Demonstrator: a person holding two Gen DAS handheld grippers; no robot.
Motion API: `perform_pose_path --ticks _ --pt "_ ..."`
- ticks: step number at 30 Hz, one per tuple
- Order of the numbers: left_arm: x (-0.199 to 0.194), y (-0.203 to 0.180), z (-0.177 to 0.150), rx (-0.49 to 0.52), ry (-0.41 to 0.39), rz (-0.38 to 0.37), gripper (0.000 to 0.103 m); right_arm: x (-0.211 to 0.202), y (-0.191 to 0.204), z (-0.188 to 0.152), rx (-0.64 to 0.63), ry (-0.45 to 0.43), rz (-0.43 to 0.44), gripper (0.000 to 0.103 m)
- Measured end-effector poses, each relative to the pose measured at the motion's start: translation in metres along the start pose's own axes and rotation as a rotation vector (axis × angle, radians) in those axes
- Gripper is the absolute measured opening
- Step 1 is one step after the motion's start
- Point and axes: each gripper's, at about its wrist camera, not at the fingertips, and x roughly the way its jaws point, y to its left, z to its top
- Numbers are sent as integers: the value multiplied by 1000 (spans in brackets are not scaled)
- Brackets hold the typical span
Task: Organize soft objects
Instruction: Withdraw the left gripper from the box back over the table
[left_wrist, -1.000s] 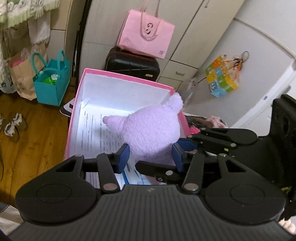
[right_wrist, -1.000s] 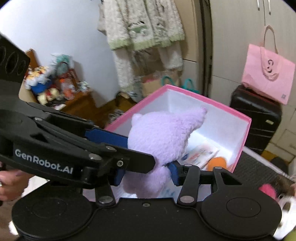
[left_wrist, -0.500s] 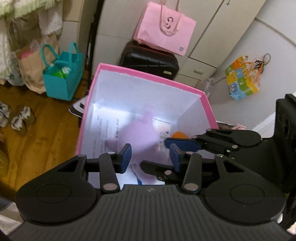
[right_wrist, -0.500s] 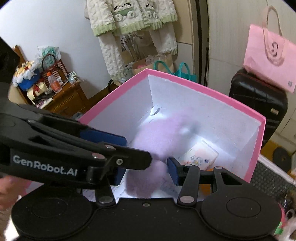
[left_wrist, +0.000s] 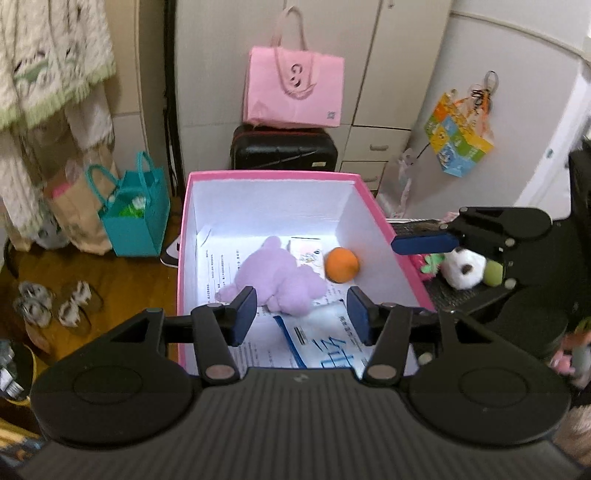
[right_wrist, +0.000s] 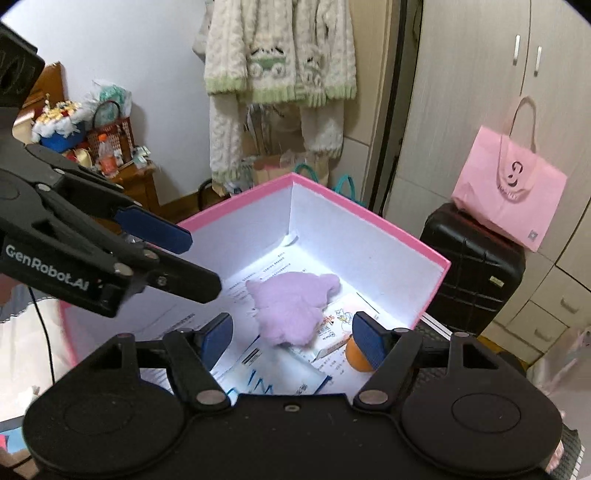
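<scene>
A purple plush toy (left_wrist: 275, 278) lies on papers at the bottom of a pink box (left_wrist: 271, 176) with white inner walls. An orange ball (left_wrist: 341, 264) lies beside it by the right wall. The plush (right_wrist: 291, 306) and the box (right_wrist: 369, 218) also show in the right wrist view, with the ball (right_wrist: 356, 358) partly behind a finger. My left gripper (left_wrist: 301, 314) is open and empty above the box's near end. My right gripper (right_wrist: 291, 338) is open and empty above the box.
A white plush with a dark spot (left_wrist: 463, 267) and other small toys lie right of the box. A black suitcase (left_wrist: 284, 149) with a pink bag (left_wrist: 295, 90) stands behind. A teal bag (left_wrist: 135, 218) and slippers (left_wrist: 55, 302) are on the wooden floor at left.
Both grippers held the purple plush over the box a second ago. They opened, the plush dropped onto the papers inside, and both grippers rose and drew back.
</scene>
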Motion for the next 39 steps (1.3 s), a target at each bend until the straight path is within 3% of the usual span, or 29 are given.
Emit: perform_pose_path --ticks 10,18,25,30,39 --pt "-57 -39 -19 109 -35 -17 60 -76 14 -17 10 -83 63 76" --pt "-86 -70 -37 187 -35 -39 68 -125 25 -44 -10 -108 42 77" --pt "-89 -98 -51 279 8 -119 78 -158 26 -85 12 -126 -18 77" --pt "-87 -123 -64 356 0 -138 84 -178 22 -118 34 -119 -84 78" --pt "-63 -165 -76 424 17 -232 93 -199 -6 -179 114 -125 -166 78"
